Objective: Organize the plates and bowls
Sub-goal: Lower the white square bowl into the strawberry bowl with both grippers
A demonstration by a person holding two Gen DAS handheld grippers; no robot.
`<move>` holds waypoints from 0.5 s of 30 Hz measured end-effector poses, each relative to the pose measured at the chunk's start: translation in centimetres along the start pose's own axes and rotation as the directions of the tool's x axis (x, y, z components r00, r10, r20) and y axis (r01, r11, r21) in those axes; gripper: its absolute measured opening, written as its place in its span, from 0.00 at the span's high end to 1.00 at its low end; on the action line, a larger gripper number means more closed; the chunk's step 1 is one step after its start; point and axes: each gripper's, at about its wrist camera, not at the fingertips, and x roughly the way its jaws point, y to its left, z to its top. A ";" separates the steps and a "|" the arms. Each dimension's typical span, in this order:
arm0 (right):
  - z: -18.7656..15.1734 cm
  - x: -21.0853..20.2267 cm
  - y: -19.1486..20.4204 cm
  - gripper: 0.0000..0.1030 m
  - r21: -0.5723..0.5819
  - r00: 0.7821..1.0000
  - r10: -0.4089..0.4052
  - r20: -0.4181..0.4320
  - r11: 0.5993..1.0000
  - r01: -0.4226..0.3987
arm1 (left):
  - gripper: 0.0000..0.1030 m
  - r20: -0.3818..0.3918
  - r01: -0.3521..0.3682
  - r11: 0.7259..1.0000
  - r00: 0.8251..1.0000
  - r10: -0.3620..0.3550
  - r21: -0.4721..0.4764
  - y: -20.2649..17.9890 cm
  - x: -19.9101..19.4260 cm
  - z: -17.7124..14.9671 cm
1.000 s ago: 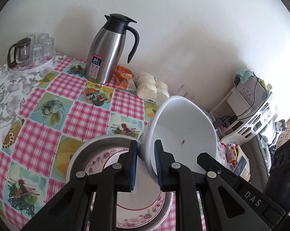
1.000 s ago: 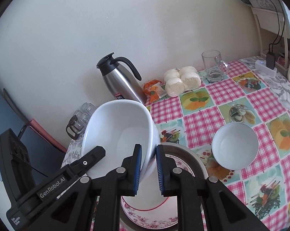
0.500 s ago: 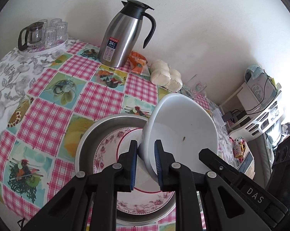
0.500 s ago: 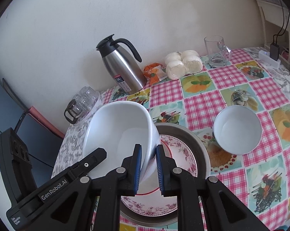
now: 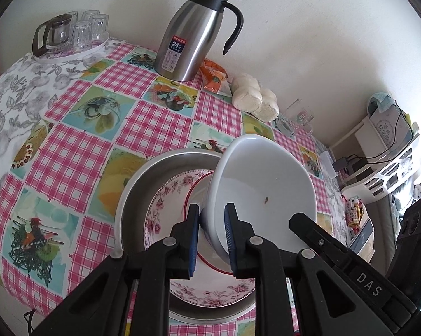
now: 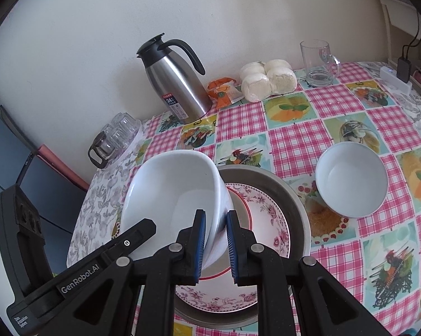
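Holding the big white bowl [image 5: 263, 193] with both grippers, left gripper [image 5: 210, 235] and right gripper [image 6: 214, 240], fingers pinched on its rim, over the flowered plate [image 6: 269, 224]. If I tip it, it could slip and crack the plate. The small bowl [image 6: 350, 179] waits at 2 o'clock.

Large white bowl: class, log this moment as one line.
left gripper: shut on large white bowl | right gripper: same | bowl above floral plate in metal pan

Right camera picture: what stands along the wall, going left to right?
Small glasses → steel jug → orange packet → white buns → glass mug.
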 end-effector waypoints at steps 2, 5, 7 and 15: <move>-0.1 0.4 -0.1 0.84 0.003 1.000 -0.003 -0.011 1.000 0.003 | 0.81 -0.013 0.000 1.000 1.000 -0.001 -0.016 0.3 0.3 0.0; -0.2 1.0 -0.2 0.84 0.007 1.000 -0.008 -0.029 1.000 0.008 | 0.81 -0.033 -0.002 0.999 0.999 0.001 -0.033 0.8 1.0 0.0; -0.3 1.4 -0.4 0.84 0.012 0.999 -0.012 -0.042 1.000 0.012 | 0.81 -0.047 0.002 0.999 0.999 -0.004 -0.044 1.0 1.4 0.0; -0.5 2.2 -1.1 0.82 0.026 0.997 -0.029 -0.065 0.999 0.031 | 0.81 -0.046 0.021 0.998 0.999 -0.024 -0.060 1.2 1.3 -0.1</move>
